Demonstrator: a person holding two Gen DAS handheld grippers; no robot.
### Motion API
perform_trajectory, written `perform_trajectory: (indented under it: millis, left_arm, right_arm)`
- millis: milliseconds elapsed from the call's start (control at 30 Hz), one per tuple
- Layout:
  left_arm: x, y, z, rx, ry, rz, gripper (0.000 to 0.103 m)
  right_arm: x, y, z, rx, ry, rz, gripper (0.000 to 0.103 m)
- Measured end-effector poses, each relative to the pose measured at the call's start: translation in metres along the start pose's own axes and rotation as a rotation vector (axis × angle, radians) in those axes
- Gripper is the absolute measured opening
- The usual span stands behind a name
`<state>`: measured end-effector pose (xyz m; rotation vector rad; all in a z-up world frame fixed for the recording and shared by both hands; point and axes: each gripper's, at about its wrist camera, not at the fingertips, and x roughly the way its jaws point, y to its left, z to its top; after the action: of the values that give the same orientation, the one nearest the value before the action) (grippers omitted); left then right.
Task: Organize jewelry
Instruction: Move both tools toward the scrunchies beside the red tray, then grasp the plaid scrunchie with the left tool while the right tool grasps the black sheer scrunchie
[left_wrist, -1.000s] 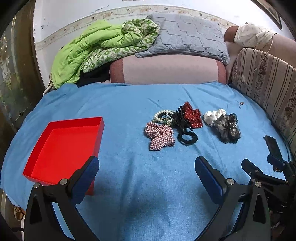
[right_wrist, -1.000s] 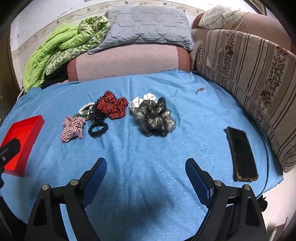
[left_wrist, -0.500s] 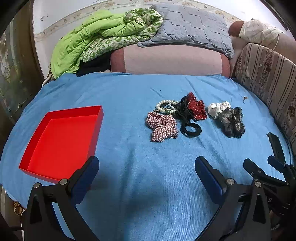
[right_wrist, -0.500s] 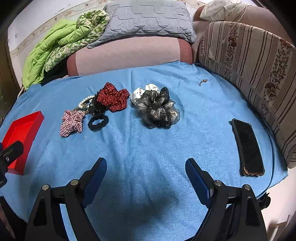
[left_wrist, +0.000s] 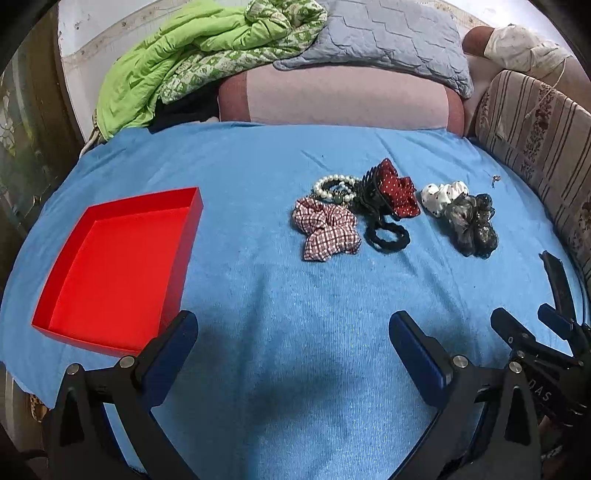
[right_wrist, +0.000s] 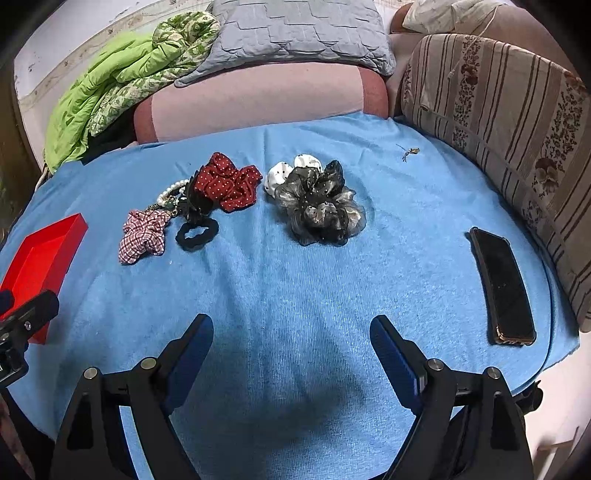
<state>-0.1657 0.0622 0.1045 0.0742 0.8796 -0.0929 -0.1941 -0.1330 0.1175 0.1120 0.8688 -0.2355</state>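
Observation:
Hair accessories lie in a cluster on the blue cloth: a checked red-white scrunchie (left_wrist: 327, 232), a black hair tie (left_wrist: 387, 236), a pearl bracelet (left_wrist: 334, 186), a black claw clip (left_wrist: 371, 197), a red dotted scrunchie (left_wrist: 399, 190), a white dotted scrunchie (left_wrist: 441, 194) and a grey-black sheer scrunchie (left_wrist: 472, 225). An empty red box (left_wrist: 122, 266) sits at the left. My left gripper (left_wrist: 293, 328) is open above bare cloth, short of the cluster. My right gripper (right_wrist: 291, 332) is open too, nearer than the sheer scrunchie (right_wrist: 321, 210).
A black phone (right_wrist: 502, 284) lies near the cloth's right edge. A small trinket (right_wrist: 408, 152) lies far right on the cloth. Behind are a pink bolster (left_wrist: 343, 99), grey pillow (left_wrist: 384, 37), green bedding (left_wrist: 184, 55) and a striped cushion (right_wrist: 509, 122).
Both views have tipped downward a little, so the accessories and red box sit higher in frame. The jaws stay as wide as before, and nothing on the cloth has moved.

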Motion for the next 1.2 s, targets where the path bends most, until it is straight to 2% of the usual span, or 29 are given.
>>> perform_trajectory:
  millis: [400,533,700,833,967,1200]
  left_arm:
    - [0.011,0.004,0.0,-0.01,0.035,-0.002,0.103]
    - [0.011,0.021,0.015,-0.028,-0.004,0.009,0.103]
    - [0.02,0.037,0.036,-0.057,-0.003,0.003,0.103]
    - [0.04,0.027,0.05,-0.021,0.027,-0.012,0.103]
    - [0.068,0.011,0.064,-0.01,0.088,-0.087,0.099]
    - [0.122,-0.013,0.094,0.031,0.118,-0.082,0.099]
  right_arm:
    - [0.009,-0.002,-0.004,0.008,0.017,0.018,0.09]
    - [0.012,-0.007,-0.001,0.018,0.015,0.033,0.089]
    - [0.019,-0.02,0.009,0.04,0.009,0.048,0.084]
    - [0.03,-0.033,0.023,0.07,0.015,0.064,0.079]
    - [0.046,-0.047,0.047,0.094,0.01,0.079,0.079]
    - [0.081,-0.055,0.084,0.093,-0.001,0.1,0.079]
